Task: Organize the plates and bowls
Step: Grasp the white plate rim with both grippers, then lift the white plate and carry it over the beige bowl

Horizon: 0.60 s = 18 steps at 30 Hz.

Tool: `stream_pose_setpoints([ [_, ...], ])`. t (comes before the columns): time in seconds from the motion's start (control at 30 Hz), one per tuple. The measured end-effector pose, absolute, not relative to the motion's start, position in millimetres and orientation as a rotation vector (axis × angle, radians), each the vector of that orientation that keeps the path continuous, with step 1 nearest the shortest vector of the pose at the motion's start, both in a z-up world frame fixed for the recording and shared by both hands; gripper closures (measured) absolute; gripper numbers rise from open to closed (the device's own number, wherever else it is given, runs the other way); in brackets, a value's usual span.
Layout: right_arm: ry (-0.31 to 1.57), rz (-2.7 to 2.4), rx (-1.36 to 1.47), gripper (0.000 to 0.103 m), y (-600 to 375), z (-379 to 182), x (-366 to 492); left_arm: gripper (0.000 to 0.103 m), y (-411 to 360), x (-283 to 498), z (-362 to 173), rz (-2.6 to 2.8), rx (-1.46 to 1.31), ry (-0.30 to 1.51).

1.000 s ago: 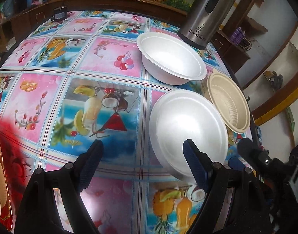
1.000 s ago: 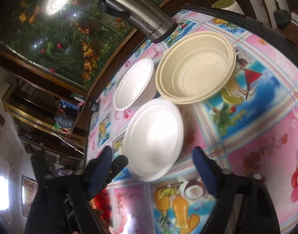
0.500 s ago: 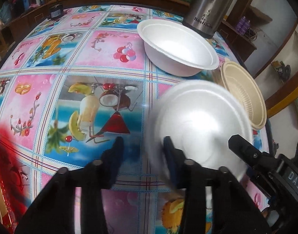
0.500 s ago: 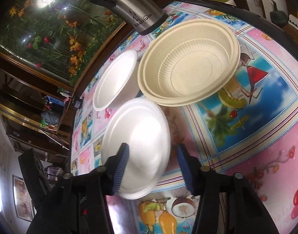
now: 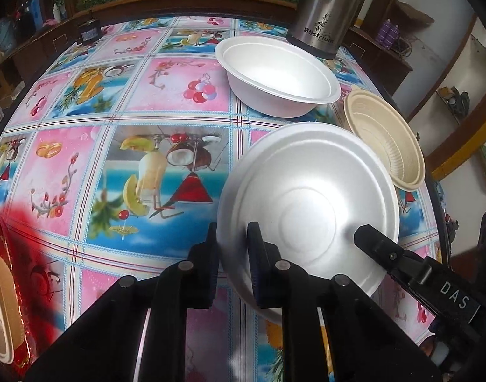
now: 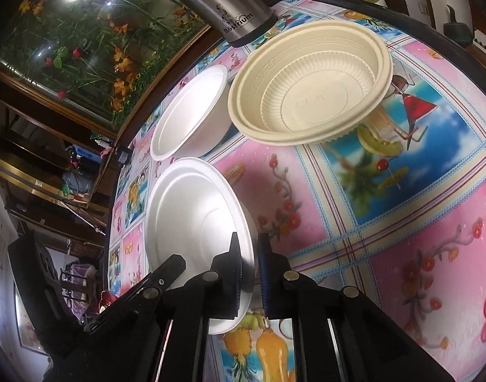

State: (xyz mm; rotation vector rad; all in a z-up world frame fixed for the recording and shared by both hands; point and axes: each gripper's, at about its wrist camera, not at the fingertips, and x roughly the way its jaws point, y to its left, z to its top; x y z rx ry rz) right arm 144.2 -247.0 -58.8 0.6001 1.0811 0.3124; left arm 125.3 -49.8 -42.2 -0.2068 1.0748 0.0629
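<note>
Both grippers are taking hold of one white foam plate (image 5: 309,210), which is lying on the fruit-patterned tablecloth (image 5: 166,105) near the table's front edge. The left gripper (image 5: 233,248) is pinching the plate's left rim, one pad under the lip and one on the upper face; its jaws have just been closing, with the rim between them. The right gripper (image 6: 247,267) is pinching the opposite rim in the same way, and its jaws too have just been closing on it. In the left wrist view the right gripper's finger is showing as a black bar across the plate's far side.

Just beyond the plate a white foam bowl (image 5: 278,76) is standing upright, with a cream ribbed bowl (image 6: 309,86) beside it and a steel flask (image 5: 325,9) behind both. A red tray (image 5: 7,254) holding another cream dish is sitting at the far left.

The plate is probably very light, slightly flexible and easily dented. The thin raised rim is the natural place to grip, as here; hard squeezing could crack the foam, and a one-sided hold would likely let it bend or swing.
</note>
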Motion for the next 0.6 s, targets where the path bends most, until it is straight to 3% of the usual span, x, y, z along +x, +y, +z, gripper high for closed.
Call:
stream_pose_setpoints([
  [0.6,1.061,0.329,0.563,0.094,-239,-44,104,0.089,-44,85,-30,0.056,-0.200,1.040],
])
